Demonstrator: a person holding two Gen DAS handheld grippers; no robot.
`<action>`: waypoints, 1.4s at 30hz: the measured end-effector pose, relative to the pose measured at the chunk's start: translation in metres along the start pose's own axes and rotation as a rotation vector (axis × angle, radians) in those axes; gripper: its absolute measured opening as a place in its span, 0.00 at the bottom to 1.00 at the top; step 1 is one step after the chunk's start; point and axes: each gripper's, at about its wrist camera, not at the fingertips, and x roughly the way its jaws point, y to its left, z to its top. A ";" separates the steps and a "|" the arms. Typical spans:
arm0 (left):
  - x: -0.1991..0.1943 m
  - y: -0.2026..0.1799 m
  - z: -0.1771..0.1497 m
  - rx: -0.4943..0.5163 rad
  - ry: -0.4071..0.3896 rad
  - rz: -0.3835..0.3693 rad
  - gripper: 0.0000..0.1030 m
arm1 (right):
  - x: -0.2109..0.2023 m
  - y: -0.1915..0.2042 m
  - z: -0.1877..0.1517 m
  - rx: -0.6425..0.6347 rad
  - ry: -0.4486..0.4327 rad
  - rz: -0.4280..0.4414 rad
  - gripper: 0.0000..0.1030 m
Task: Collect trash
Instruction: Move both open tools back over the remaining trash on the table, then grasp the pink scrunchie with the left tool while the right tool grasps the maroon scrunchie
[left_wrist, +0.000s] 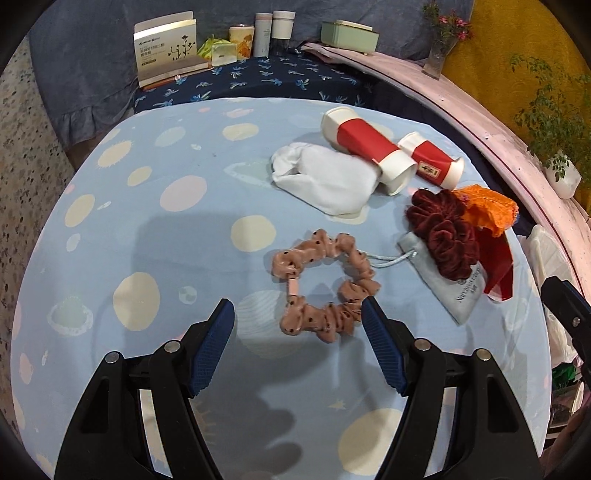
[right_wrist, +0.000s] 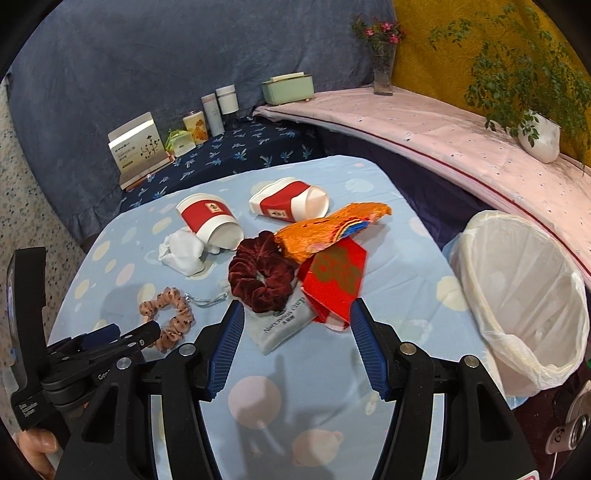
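We hold the left gripper (left_wrist: 298, 314) with jaws wide and empty; the pink scrunchie (left_wrist: 325, 286) lies just ahead between its tips. Ahead and right sit the white cloth (left_wrist: 325, 181), two paper cups (left_wrist: 365, 149), the dark red scrunchie (left_wrist: 443, 232) on a grey pouch (left_wrist: 456, 291), and an orange wrapper (left_wrist: 487, 210). Our right gripper (right_wrist: 297, 314) is likewise spread and empty, the pouch just ahead. We judge nothing collected yet: everything remains on the table (left_wrist: 155, 206). Only the right view shows the lined bin (right_wrist: 524, 295), seemingly empty, to that gripper's right.

Light: bright, overhead — shadows: soft | focus: sharp | edges — fisheye-warped
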 end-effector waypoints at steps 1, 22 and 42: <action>0.003 0.003 0.001 -0.001 0.003 -0.006 0.65 | 0.004 0.003 0.000 -0.003 0.005 0.004 0.56; 0.017 0.006 0.023 0.035 -0.015 -0.052 0.06 | 0.075 0.044 0.017 -0.056 0.070 0.039 0.53; -0.016 -0.016 0.035 0.045 -0.074 -0.080 0.06 | 0.056 0.046 0.028 -0.075 0.029 0.084 0.17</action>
